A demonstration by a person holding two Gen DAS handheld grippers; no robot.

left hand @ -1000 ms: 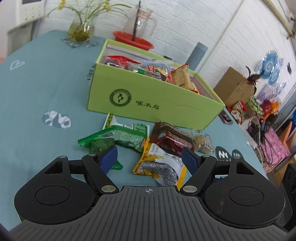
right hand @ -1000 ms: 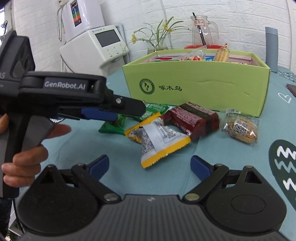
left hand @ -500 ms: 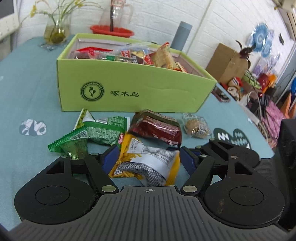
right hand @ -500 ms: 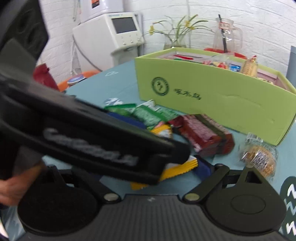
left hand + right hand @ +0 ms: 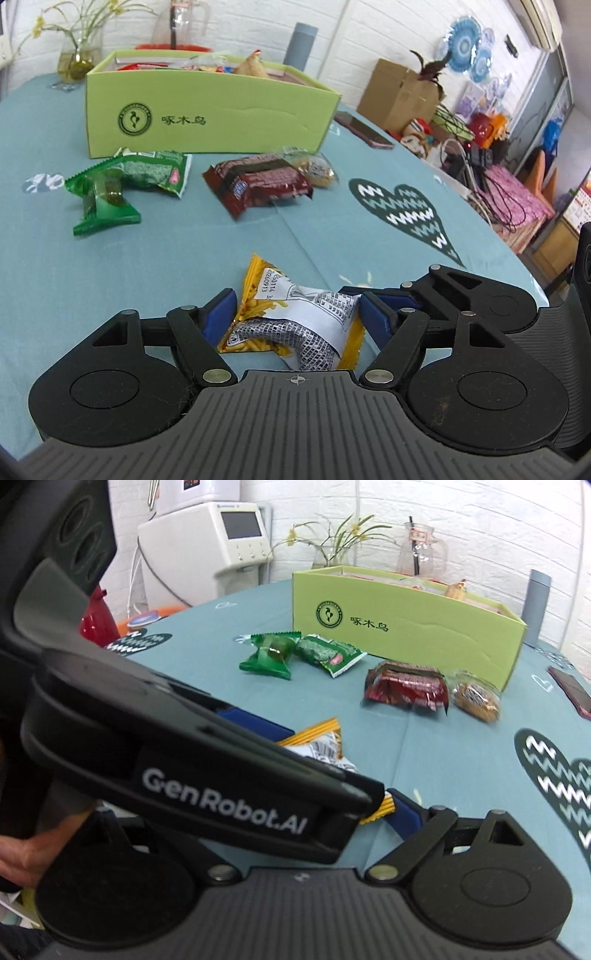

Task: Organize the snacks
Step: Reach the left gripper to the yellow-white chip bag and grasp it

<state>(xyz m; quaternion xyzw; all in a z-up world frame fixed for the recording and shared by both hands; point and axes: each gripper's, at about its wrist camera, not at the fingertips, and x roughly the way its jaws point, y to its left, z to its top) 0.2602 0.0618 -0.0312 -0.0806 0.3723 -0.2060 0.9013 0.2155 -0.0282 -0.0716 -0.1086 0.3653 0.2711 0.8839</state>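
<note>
Packet (image 5: 291,325): crinkled yellow-white foil, long axis across lower centre, between pads.
Left gripper (image 5: 295,314): closed on packet.
Right gripper (image 5: 400,814): cannot tell.

Matt teal cloth is seen covering the desk (image 5: 332,229). The green box (image 5: 207,118) looks like smooth matt cardboard; the yellow packet (image 5: 295,325) and red packet (image 5: 258,181) are glossy crinkled film.

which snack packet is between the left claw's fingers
The yellow-and-white packet, sitting between the left claw pads. The two green packets, the dark red one and the clear-wrapped one lie farther off, near the green box.
</note>
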